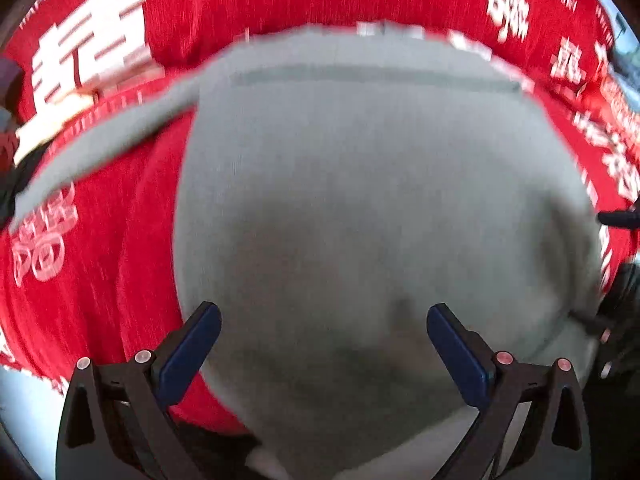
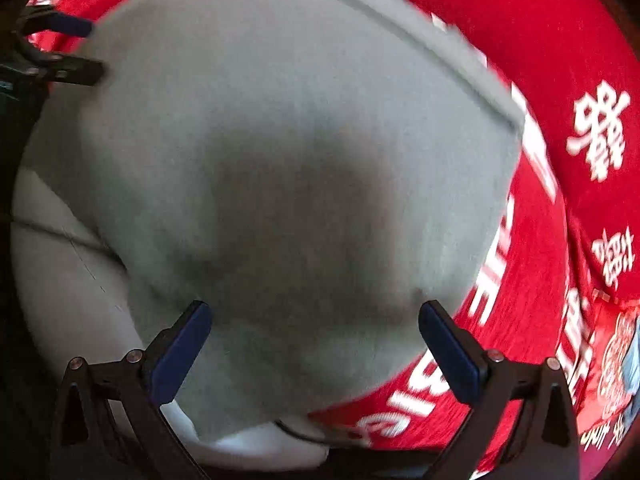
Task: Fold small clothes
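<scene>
A small grey-green garment (image 1: 360,184) lies spread on a red cloth with white characters (image 1: 120,248). One sleeve (image 1: 100,144) stretches out to the left. My left gripper (image 1: 323,344) is open and empty, hovering close above the garment's near part. In the right wrist view the same garment (image 2: 280,140) fills the middle. My right gripper (image 2: 314,340) is open and empty just above its near edge. The left gripper's fingers (image 2: 60,52) show at the upper left of that view. Both views are blurred.
The red cloth (image 2: 560,60) covers the surface around the garment. A white surface (image 2: 60,288) shows at the lower left of the right wrist view. A dark object (image 1: 620,218) pokes in at the right edge of the left wrist view.
</scene>
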Available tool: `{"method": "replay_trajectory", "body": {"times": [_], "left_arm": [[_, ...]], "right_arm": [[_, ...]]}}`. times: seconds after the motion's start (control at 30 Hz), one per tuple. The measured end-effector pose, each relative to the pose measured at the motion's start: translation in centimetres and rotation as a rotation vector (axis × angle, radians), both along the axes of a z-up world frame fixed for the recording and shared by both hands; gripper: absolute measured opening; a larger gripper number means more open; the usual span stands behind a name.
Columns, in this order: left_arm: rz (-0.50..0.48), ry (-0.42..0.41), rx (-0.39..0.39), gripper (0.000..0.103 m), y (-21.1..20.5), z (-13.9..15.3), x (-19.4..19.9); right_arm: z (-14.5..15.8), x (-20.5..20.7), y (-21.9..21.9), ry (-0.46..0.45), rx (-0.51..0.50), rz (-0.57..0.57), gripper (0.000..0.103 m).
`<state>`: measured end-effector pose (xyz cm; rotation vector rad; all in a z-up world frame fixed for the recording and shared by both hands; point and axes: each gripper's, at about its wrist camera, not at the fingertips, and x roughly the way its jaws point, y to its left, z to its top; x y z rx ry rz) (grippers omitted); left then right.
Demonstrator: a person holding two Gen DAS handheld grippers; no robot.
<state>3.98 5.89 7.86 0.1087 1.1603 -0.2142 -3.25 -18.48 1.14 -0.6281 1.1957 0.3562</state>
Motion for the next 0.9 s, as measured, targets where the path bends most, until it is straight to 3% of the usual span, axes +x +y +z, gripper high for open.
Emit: {"method": "replay_trajectory", "body": {"times": [0.07,0.17,0.23,0.3,0.4,0.53,0.6,0.7,0.8,0.83,0.9], "left_arm": [[0.022,-0.048,-0.047,0.103,-0.6,1.0,1.3],[0.045,-0.001,-0.097,0.103,-1.8,-0.3,4.4],[0.05,0.062,-0.034,0.103,-2.8,-2.5,4.7],[0.017,-0.022,0.009,0.103,-3.4,-2.3,3.1],[0.0,0.017,0.003,0.103,-2.7,-2.3,1.2],[0.022,0.067,-0.001,0.103,-0.3,-1.7,0.7],[0.137,0.017,-0.06,0.103,3.4,-0.1,1.7],[0.395,-0.035,-0.209,0.103,10.8,0.9,4.7],[0.658,-0.048,-0.378,0.103,18.8,-0.4,6.9],[0.76,-0.057,-0.467,0.103,22.1,-1.1,7.3],[0.872,-0.101,-0.584,0.103,25.9,-2.0,7.6]], "right_arm": [[1.9,1.4,1.4,-0.05,0.04,0.014,0.103],[2.9,4.0,3.3,-0.072,0.09,0.013,0.103],[2.0,5.2,4.3,-0.054,0.11,-0.002,0.103],[0.1,5.6,4.1,-0.005,0.1,-0.037,0.103],[-0.5,3.7,1.9,-0.002,0.197,-0.096,0.103],[-0.8,1.5,-0.5,0.011,0.114,-0.061,0.103],[-0.6,1.1,-1.1,0.037,0.083,-0.07,0.103],[0.6,1.7,-1.3,0.033,0.1,-0.111,0.103],[1.9,3.5,-0.7,0.001,0.124,-0.152,0.103],[2.6,4.4,-0.3,-0.008,0.138,-0.158,0.103],[3.5,5.4,0.6,-0.021,0.147,-0.156,0.103]]}}
